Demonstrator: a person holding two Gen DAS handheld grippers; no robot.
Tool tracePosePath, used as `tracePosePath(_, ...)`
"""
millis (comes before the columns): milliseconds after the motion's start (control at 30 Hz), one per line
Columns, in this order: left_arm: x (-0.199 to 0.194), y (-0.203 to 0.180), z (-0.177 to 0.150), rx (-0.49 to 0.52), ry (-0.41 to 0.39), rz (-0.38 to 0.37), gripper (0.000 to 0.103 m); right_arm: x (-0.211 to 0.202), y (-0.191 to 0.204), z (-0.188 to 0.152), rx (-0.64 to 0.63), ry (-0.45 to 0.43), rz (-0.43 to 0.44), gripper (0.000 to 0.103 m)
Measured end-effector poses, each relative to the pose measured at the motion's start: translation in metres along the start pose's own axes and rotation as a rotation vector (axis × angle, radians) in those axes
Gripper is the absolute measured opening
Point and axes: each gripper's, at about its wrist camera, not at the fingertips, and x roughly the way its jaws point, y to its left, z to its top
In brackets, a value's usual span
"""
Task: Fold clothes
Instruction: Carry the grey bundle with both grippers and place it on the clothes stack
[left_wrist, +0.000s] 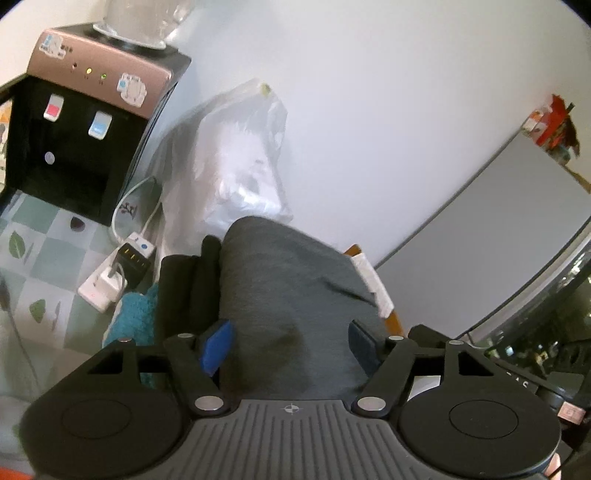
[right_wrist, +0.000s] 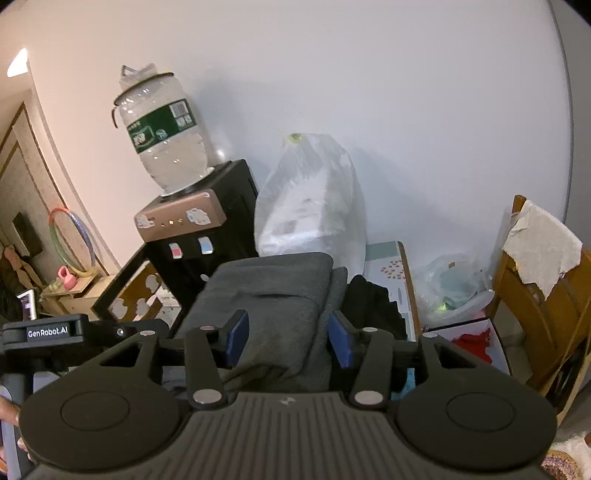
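A folded dark grey garment (left_wrist: 288, 280) lies between the fingers of my left gripper (left_wrist: 291, 343), whose blue pads stand wide apart on either side of it. The same grey garment (right_wrist: 269, 295) fills the gap of my right gripper (right_wrist: 288, 339), also open, pads clear of the cloth on both sides. Folded black clothes (left_wrist: 184, 291) lie beside the grey one; they show in the right wrist view (right_wrist: 373, 302) too. A teal fluffy cloth (left_wrist: 133, 321) lies lower left.
A black water dispenser (left_wrist: 77, 122) with a bottle (right_wrist: 166, 136) stands at the wall. A white plastic bag (right_wrist: 310, 206) sits behind the clothes. A power strip (left_wrist: 110, 280) lies on the tiled cloth. A wooden chair (right_wrist: 543, 280) stands right.
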Motion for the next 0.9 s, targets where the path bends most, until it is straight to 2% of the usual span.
tracePosePath(67, -0.013, -0.007, -0.003, 0.022, -0.007, 0.006, 0.076, -0.015, 0.006, -0.001, -0.008, -0.007, -0.001, 0.055)
tracePosePath(167, -0.035, -0.016, -0.014, 0.063, -0.010, 0.022, 0.079, -0.039, 0.016, -0.006, -0.017, -0.014, -0.002, 0.062)
tracePosePath(400, -0.093, -0.034, -0.057, 0.163, -0.009, 0.057, 0.096, -0.097, 0.039, -0.048, -0.062, -0.002, -0.023, 0.067)
tracePosePath(433, -0.100, -0.037, -0.064, 0.181, -0.007, 0.061, 0.096, -0.105, 0.043, -0.056, -0.069, 0.000, -0.027, 0.069)
tracePosePath(500, -0.113, -0.041, -0.080, 0.209, -0.002, 0.073, 0.099, -0.123, 0.051, -0.073, -0.087, -0.004, -0.036, 0.082)
tracePosePath(733, -0.152, -0.049, -0.142, 0.280, 0.020, 0.120, 0.103, -0.173, 0.076, -0.128, -0.122, -0.004, -0.057, 0.089)
tracePosePath(833, -0.166, -0.050, -0.167, 0.305, 0.020, 0.137, 0.103, -0.187, 0.084, -0.152, -0.130, -0.005, -0.086, 0.094)
tracePosePath(900, -0.174, -0.048, -0.184, 0.310, 0.024, 0.154, 0.103, -0.195, 0.089, -0.170, -0.133, -0.005, -0.103, 0.101)
